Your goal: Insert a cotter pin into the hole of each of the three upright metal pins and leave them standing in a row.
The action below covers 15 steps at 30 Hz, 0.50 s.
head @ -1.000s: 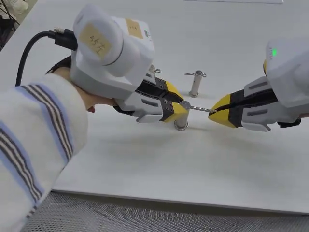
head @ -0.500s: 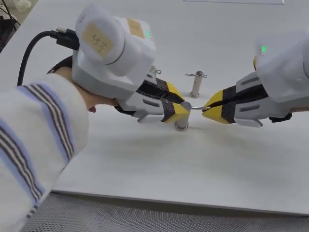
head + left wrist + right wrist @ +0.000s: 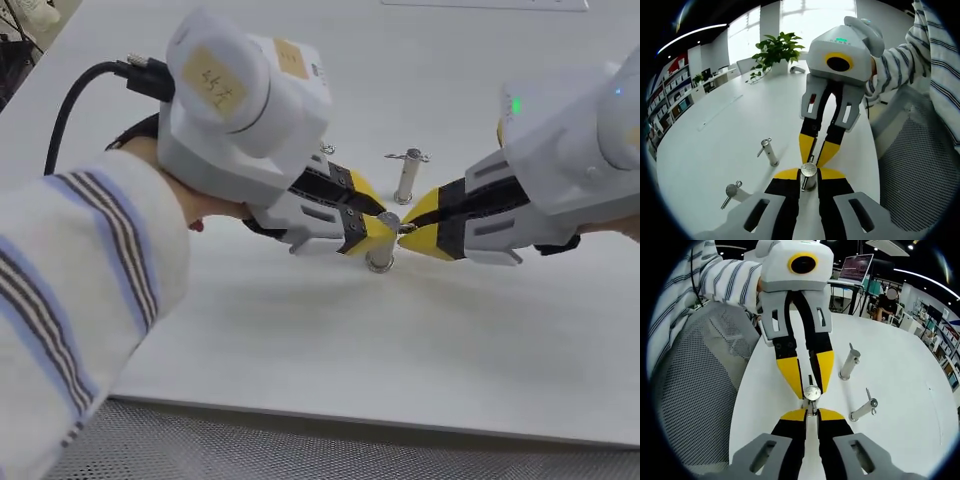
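An upright metal pin (image 3: pixel 378 260) stands on the white table (image 3: pixel 300 340) with my left gripper (image 3: pixel 374 229) shut on it just below its head. From the right, my right gripper (image 3: pixel 411 228) is shut on a cotter pin (image 3: pixel 403 227), whose shaft runs into the pin's hole. The two grippers' yellow tips almost meet at the pin's head (image 3: pixel 812 392). In the left gripper view the same pin (image 3: pixel 808 176) sits between my jaws. Two more metal pins (image 3: pixel 405 173) (image 3: pixel 324 149) with cotter pins through them stand behind.
Those two pins (image 3: pixel 769 151) (image 3: pixel 733 191) sit close behind the held one. The table's front edge (image 3: pixel 380 425) borders a grey mesh surface. A black cable (image 3: pixel 70 100) trails from the left gripper. A potted plant (image 3: pixel 775 50) stands at the table's far end.
My right gripper has moved left toward the held pin, and the cotter pin has slid into the hole. The exposed shaft between the grippers has shrunk to almost nothing. The left gripper has kept still.
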Tool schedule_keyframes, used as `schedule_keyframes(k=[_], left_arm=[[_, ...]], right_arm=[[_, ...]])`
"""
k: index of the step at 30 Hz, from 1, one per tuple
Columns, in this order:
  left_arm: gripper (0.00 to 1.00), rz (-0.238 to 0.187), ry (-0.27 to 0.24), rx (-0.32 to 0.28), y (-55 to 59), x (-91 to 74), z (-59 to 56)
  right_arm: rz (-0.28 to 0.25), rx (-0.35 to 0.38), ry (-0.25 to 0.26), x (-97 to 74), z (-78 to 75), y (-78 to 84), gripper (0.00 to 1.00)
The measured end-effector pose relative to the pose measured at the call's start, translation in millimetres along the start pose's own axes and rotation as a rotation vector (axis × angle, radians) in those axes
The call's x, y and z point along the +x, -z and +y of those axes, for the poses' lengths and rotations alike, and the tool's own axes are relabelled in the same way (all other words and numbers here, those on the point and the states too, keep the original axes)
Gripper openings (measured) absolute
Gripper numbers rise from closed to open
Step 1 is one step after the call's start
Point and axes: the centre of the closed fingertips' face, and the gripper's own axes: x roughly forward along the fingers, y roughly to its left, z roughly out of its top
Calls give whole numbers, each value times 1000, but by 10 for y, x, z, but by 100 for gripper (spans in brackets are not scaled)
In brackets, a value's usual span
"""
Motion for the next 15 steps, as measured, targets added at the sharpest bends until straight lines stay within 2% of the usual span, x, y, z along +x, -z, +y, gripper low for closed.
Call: schedule_keyframes(k=[3,9,15], left_arm=[[10,1,2,5,-2,0,-1],[10,5,7,16,-5,3,-7],[10,7,5,16,3,4,-1]], right_arm=[[21,-13,19,-26,-13,53,9],[-7,22,27,-96,-43,32,0],[-13,22,29,-96,-42,13,0]])
